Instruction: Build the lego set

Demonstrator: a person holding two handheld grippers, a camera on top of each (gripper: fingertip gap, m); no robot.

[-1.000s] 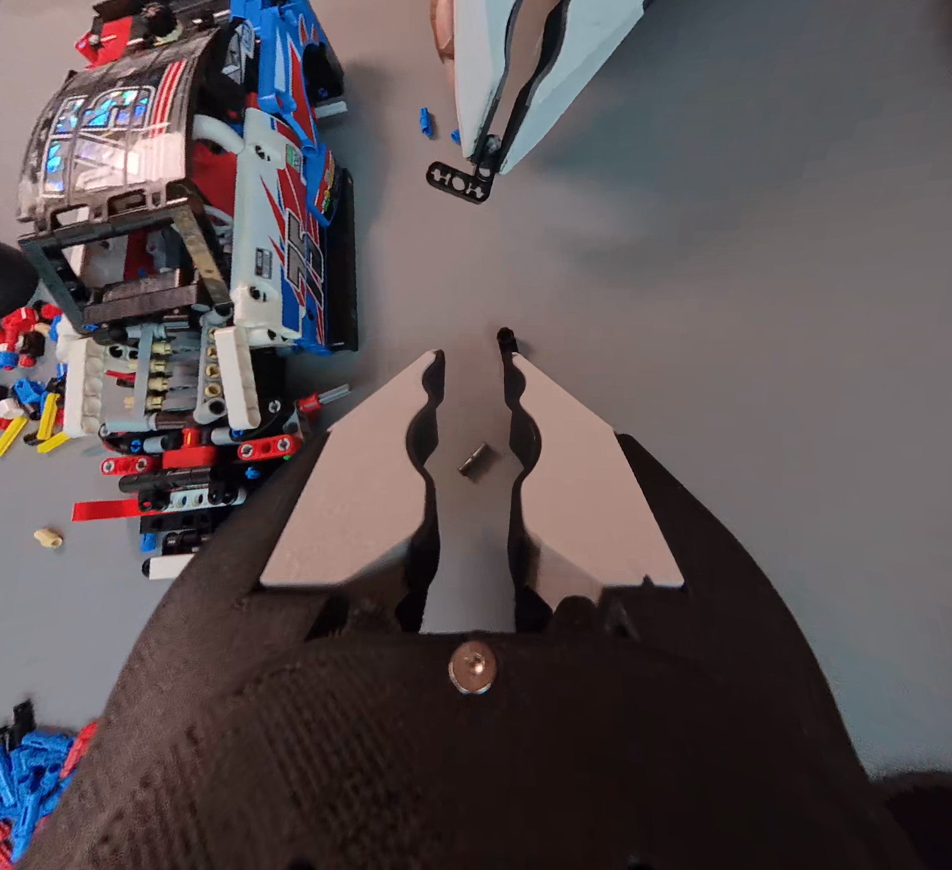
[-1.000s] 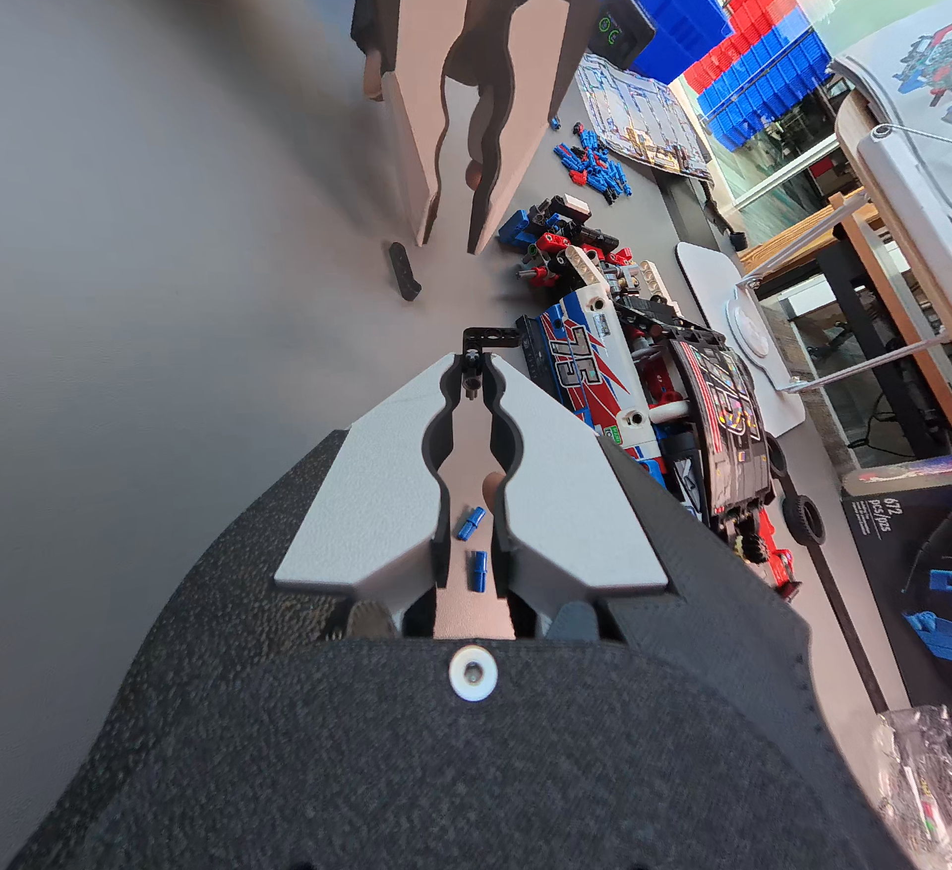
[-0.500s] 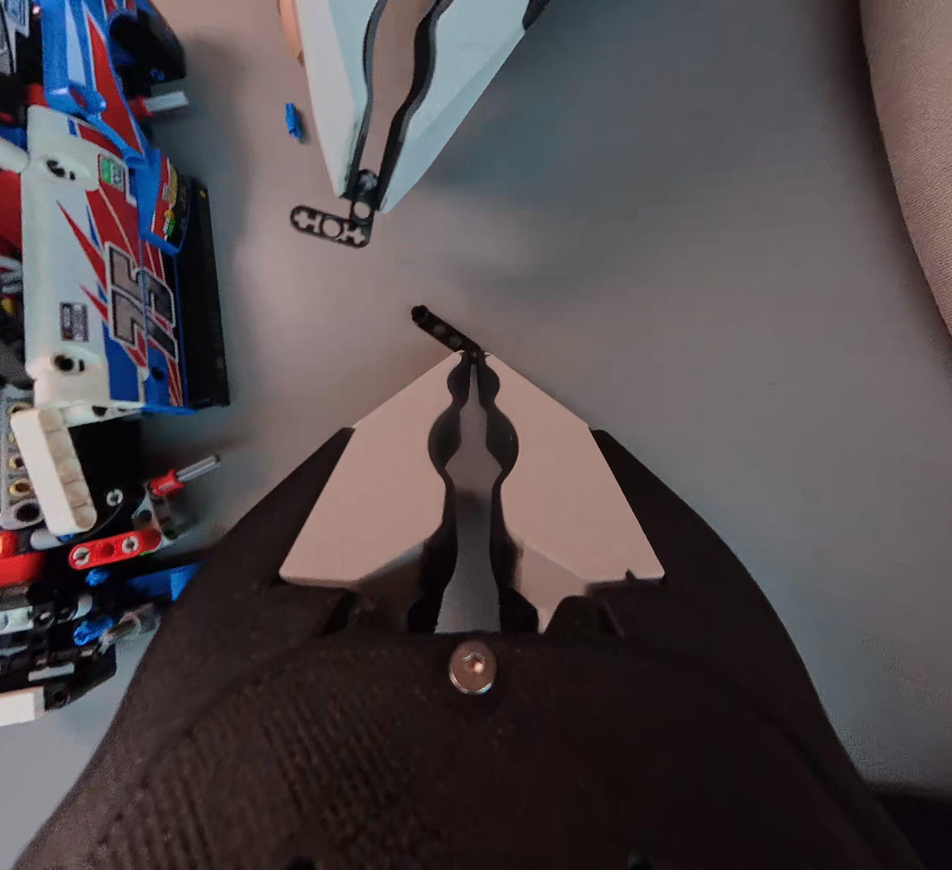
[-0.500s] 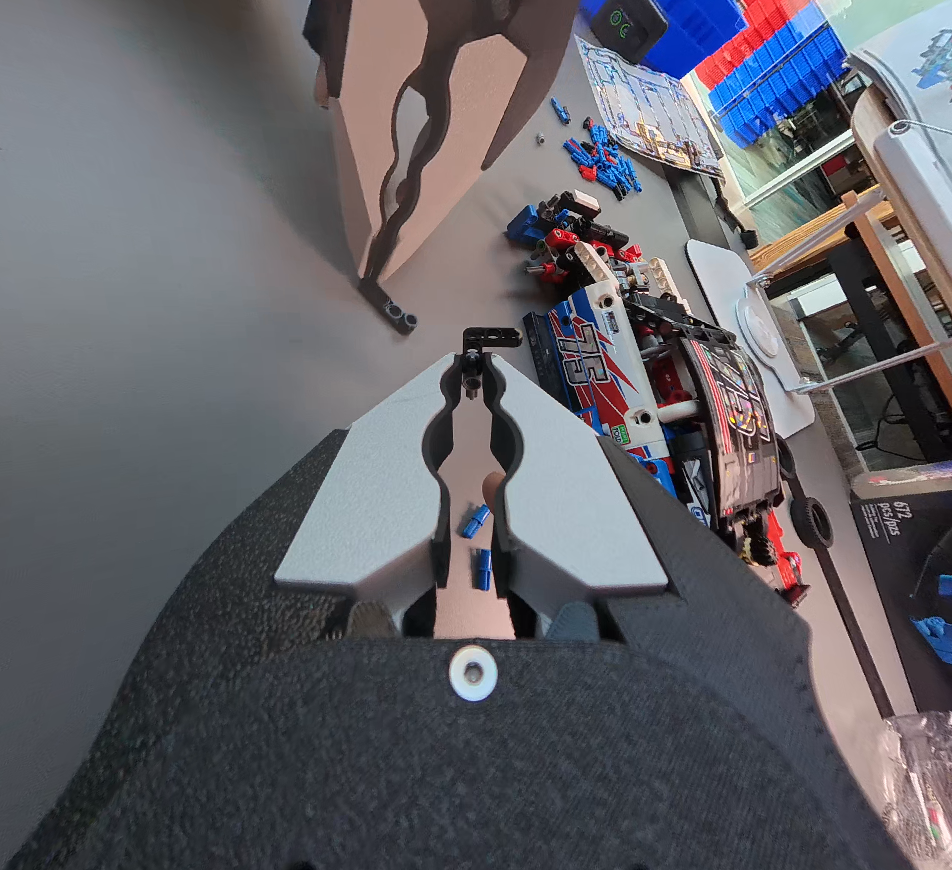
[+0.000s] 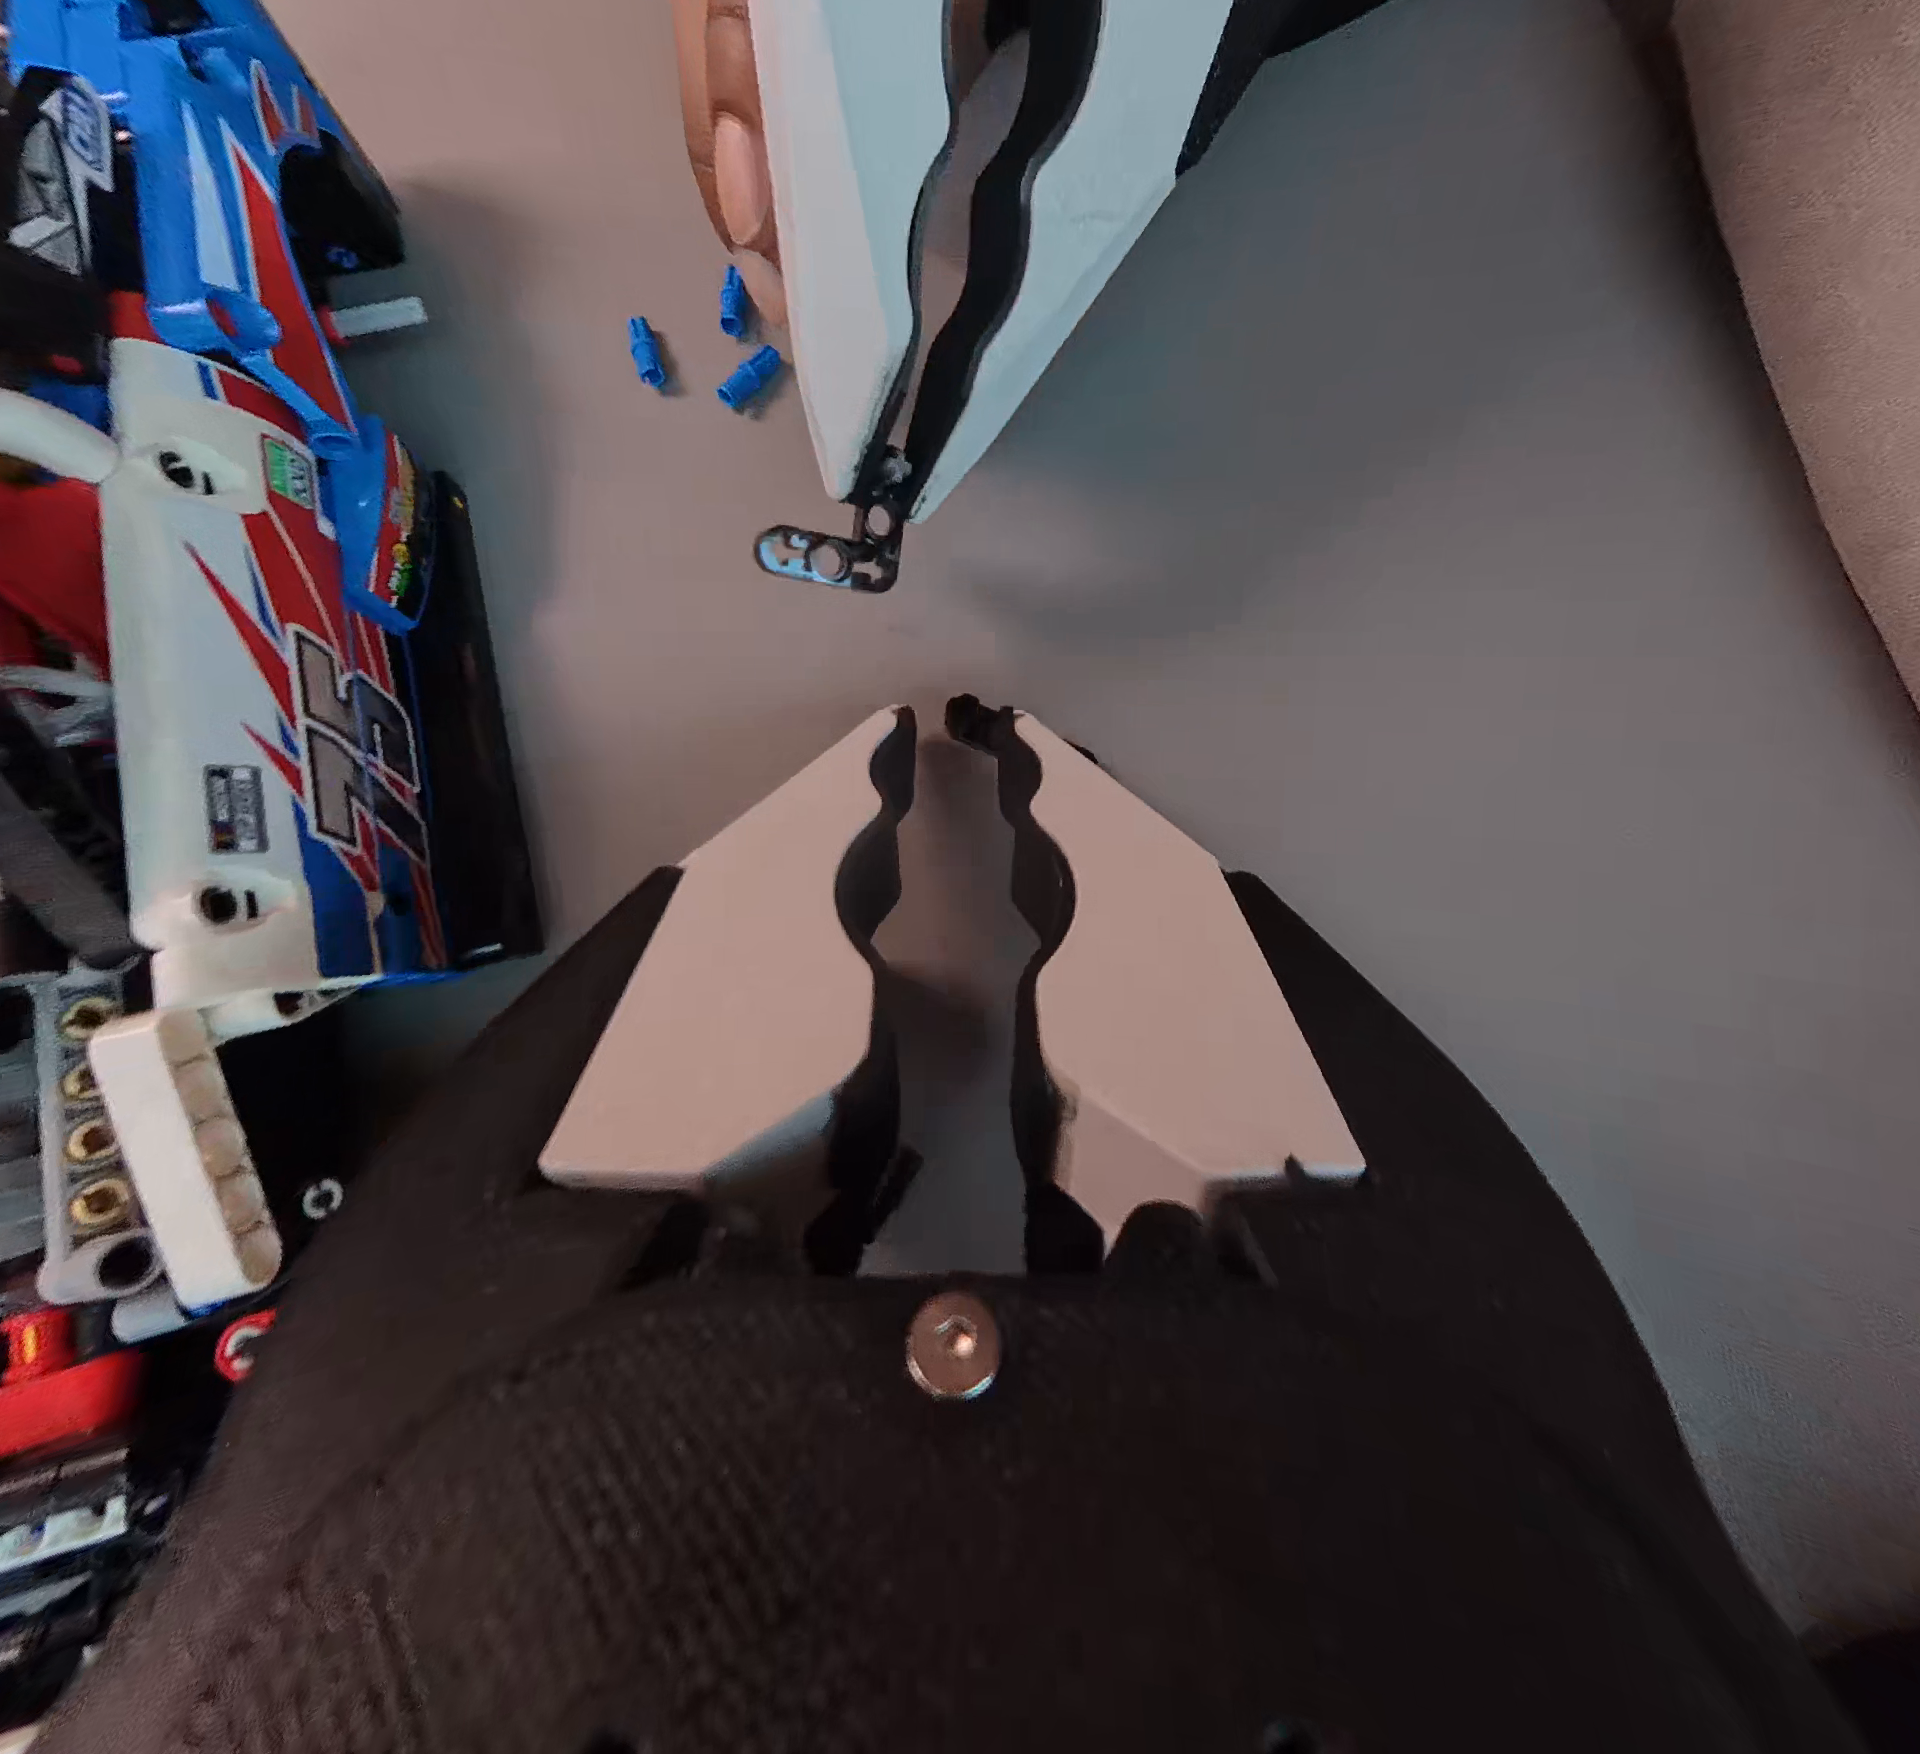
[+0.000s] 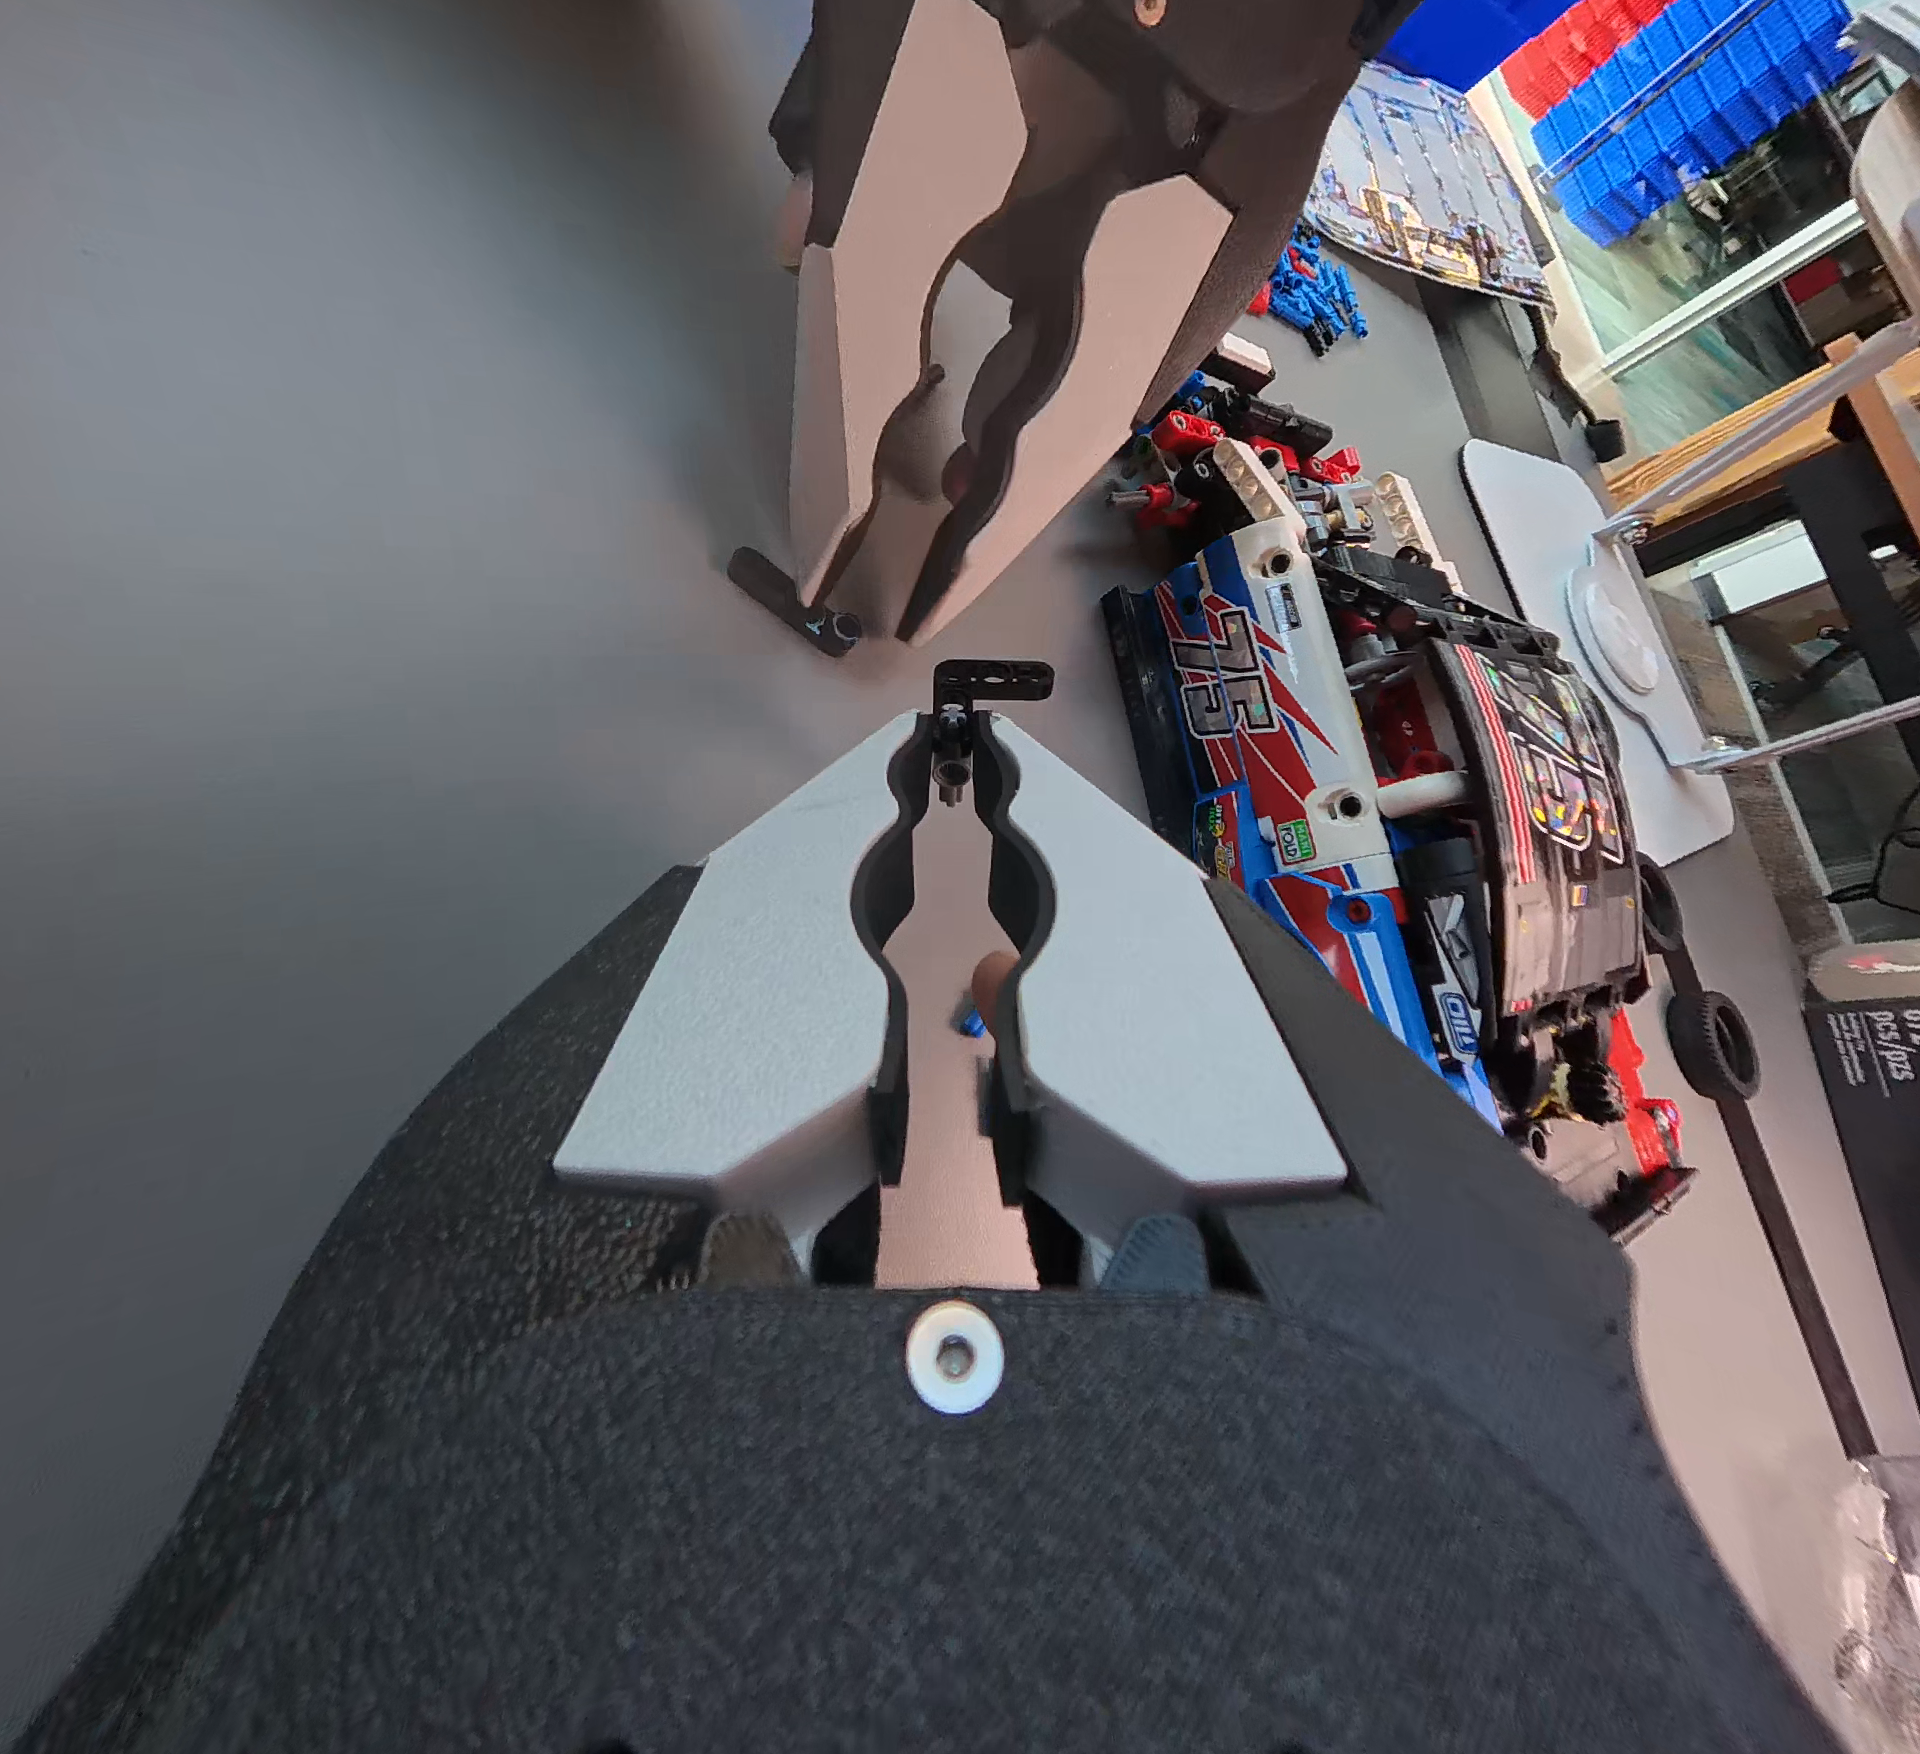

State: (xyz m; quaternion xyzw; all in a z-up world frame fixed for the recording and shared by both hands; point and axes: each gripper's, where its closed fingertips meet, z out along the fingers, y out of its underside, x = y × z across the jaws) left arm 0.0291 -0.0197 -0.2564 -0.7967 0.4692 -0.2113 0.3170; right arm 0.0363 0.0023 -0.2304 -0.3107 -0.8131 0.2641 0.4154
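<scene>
In the left wrist view, the left gripper [image 5: 956, 717] stands slightly apart, a short black beam [image 5: 971, 719] at its right fingertip, mostly hidden. At 12 o'clock the right gripper [image 5: 891, 483] clamps a black L-shaped liftarm [image 5: 826, 556]. In the right wrist view, the beam [image 6: 795, 603] lies on the tabletop [image 6: 364, 457] at 11 o'clock, its long axis slanting toward 10; whether it is gripped is unclear.

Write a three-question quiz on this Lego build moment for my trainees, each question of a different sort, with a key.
1. True or false: the right gripper is shut on a black L-shaped beam.
2. Which loose parts lie between the car model and that gripper? A. blue pins B. yellow axles C. wheels
3. Fill in: the left gripper has its jaws ___ (open/shut).
Key: 1 true; 2 A; 3 open.
</scene>
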